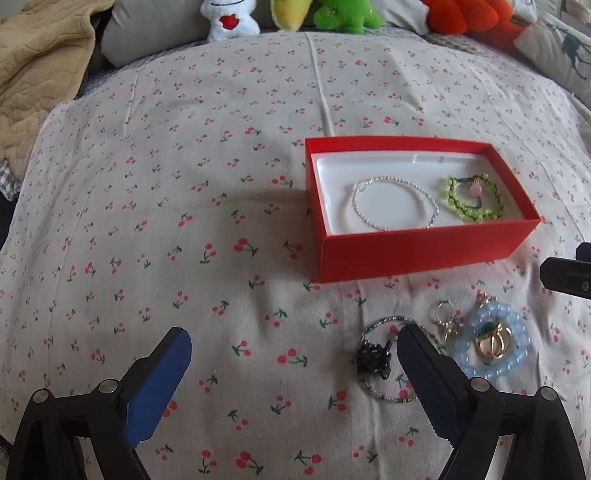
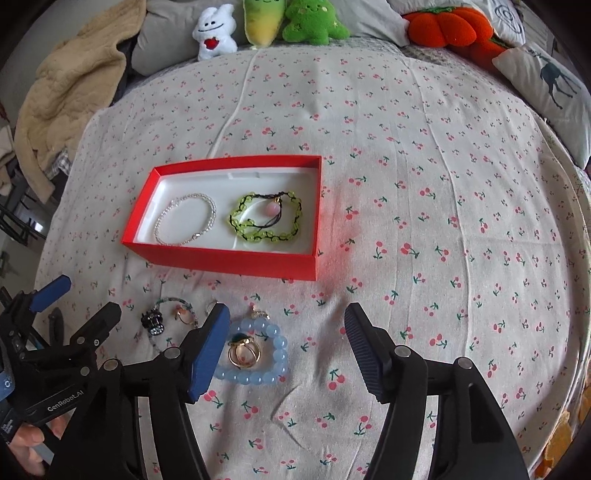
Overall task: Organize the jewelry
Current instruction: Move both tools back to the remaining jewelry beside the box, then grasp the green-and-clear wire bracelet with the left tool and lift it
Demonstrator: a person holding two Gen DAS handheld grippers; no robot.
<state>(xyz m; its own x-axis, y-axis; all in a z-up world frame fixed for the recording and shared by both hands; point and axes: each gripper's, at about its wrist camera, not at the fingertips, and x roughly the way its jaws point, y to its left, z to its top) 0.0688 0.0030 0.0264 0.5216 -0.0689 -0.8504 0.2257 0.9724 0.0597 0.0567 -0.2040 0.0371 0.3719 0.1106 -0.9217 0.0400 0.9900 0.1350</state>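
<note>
Bedsheet (image 2: 443, 221) right of red box (image 2: 221, 264) clear; jewelry cluster (image 2: 255, 350) crowds front.

One open red cardboard box with white lining (image 2: 221, 264). Inside, two bracelets: one silver beaded bracelet (image 2: 185, 223), one green beaded bracelet on black cord with a pink bead (image 2: 266, 218).

Loose on cherry-print bedsheet (image 2: 424, 184), near box: one pale blue translucent bead bracelet (image 2: 275, 354), one thin green-and-white seed-bead bangle (image 1: 384, 397), one black faceted bead cluster (image 1: 373, 356). One gold ring with a green stone (image 2: 242, 349) inside the blue loop, maybe more gold rings tangled there, exact count unclear. One or two small silver-gold pieces (image 1: 445, 317), cannot separate.

Four plush toys at back: one white (image 2: 216, 33), one yellow-green (image 2: 263, 22), one green (image 2: 314, 20), one orange pumpkin-shaped (image 2: 447, 26). One deer-print cushion (image 2: 554, 85). One beige quilted blanket (image 2: 70, 85).
</note>
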